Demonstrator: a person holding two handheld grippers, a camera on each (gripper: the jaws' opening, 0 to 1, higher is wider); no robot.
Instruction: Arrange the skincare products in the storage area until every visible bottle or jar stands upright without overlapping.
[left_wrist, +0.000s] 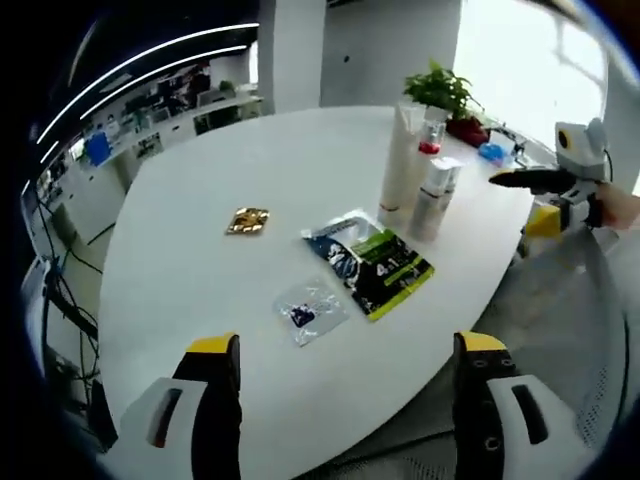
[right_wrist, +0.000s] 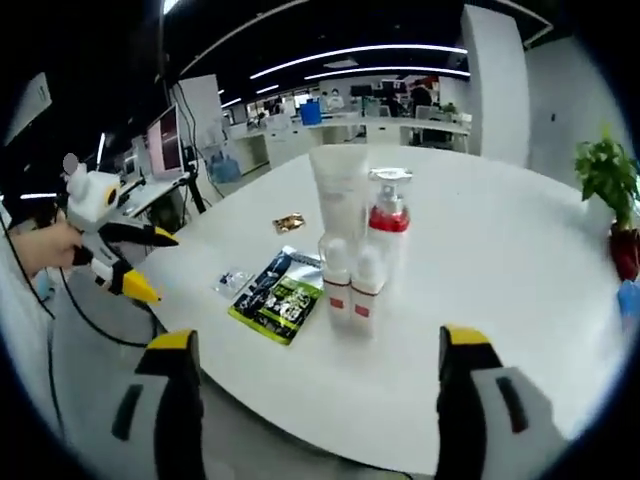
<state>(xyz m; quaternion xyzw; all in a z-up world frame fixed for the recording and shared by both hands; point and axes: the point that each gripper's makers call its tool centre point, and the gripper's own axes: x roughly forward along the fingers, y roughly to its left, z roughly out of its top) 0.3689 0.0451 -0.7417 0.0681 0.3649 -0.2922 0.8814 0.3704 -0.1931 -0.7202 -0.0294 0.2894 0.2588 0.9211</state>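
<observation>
Several skincare items stand upright in a tight cluster on the white table (left_wrist: 200, 300): a tall white tube (left_wrist: 404, 165), a pump bottle with a red collar (left_wrist: 432, 137) and two small white bottles with red bands (left_wrist: 437, 197). The right gripper view has the same tube (right_wrist: 340, 195), pump bottle (right_wrist: 388, 228) and small bottles (right_wrist: 350, 288). My left gripper (left_wrist: 345, 375) is open over the near table edge, well short of them. My right gripper (right_wrist: 320, 375) is open too, in front of the bottles. Each gripper appears in the other's view, the right (left_wrist: 515, 203) and the left (right_wrist: 150, 263), both off the table edge.
A green-and-black flat packet (left_wrist: 375, 262) (right_wrist: 275, 290), a small clear sachet (left_wrist: 310, 310) (right_wrist: 235, 282) and a gold sachet (left_wrist: 247, 220) (right_wrist: 288, 222) lie flat on the table. A potted plant (left_wrist: 440, 90) (right_wrist: 605, 175) and a blue item (left_wrist: 493, 152) sit at the far edge.
</observation>
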